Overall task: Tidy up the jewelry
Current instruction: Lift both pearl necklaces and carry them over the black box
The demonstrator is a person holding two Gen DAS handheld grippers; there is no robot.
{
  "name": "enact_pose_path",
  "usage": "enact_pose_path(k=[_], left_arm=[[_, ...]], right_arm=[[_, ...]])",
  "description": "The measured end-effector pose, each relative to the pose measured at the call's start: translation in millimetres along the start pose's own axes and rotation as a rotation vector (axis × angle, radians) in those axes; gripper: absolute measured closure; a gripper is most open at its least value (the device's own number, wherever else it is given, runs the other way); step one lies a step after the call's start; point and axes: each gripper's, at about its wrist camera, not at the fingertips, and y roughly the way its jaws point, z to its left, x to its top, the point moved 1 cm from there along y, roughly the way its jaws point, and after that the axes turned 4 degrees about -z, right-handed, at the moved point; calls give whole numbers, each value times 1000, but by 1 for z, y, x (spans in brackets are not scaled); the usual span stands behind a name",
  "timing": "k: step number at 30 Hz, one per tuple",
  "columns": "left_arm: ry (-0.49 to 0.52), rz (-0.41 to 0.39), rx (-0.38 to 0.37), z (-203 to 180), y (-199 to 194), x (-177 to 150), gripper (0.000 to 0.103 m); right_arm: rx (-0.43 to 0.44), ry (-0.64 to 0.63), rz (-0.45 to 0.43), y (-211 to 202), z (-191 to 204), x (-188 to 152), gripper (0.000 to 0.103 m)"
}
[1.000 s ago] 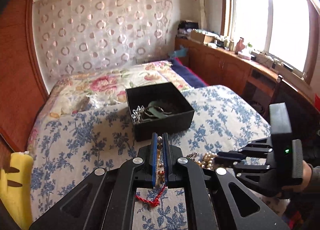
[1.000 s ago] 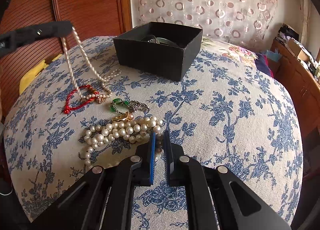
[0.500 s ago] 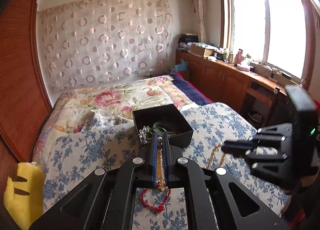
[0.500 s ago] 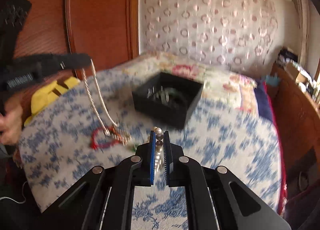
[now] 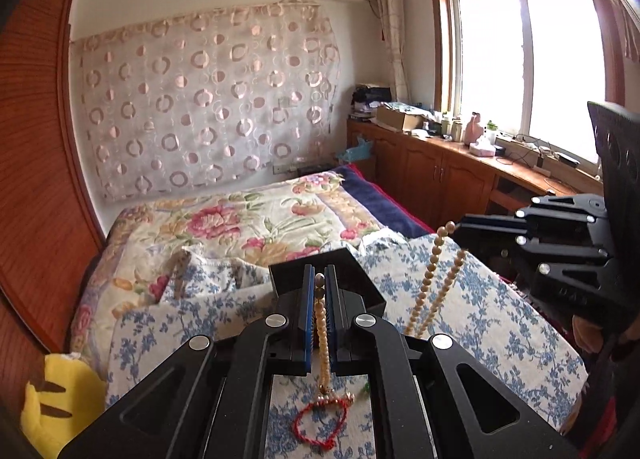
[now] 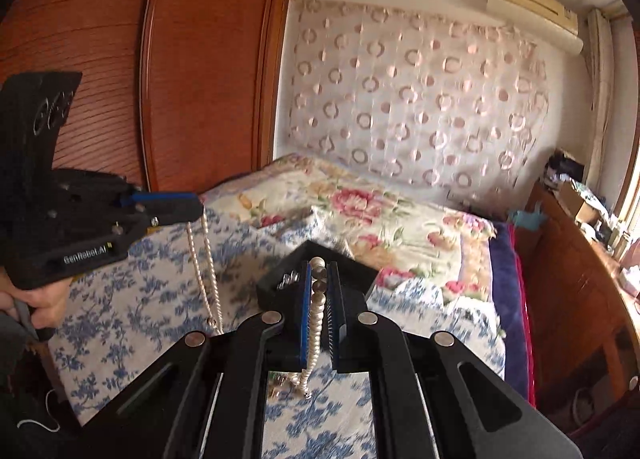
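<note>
Two pearl necklaces (image 5: 320,323) (image 6: 316,323), looped double, dangling, pale round beads

Matte black left gripper (image 5: 319,299) and right gripper (image 6: 319,299), blue ribbed pads (image 5: 307,311), silver round screws throughout; white "GenRebel.AI" lettering (image 6: 85,258) is printed sidewise; bare skin glimpsed behind.

"GenRebel.AI" printed on left gripper (image 6: 198,208) body

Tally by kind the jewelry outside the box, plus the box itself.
Pearl strands: 2 (thin strand in the left tongs, thick strand in the right tongs)
Red cord bracelet: 1
Black box: 1
Small bits beneath the tongs: unclear, uncounted
Total: 4
</note>
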Motion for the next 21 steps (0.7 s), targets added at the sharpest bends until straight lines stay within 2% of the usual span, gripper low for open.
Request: enact_pose_path(k=[9,21], left_arm=[[-9,-24,-21,6,11,28,99],[-6,-51,-26,17,43,76,99]], right_arm=[[6,8,-71,8,-24,35,95],[30,14,-109,41,-57,73,95]])
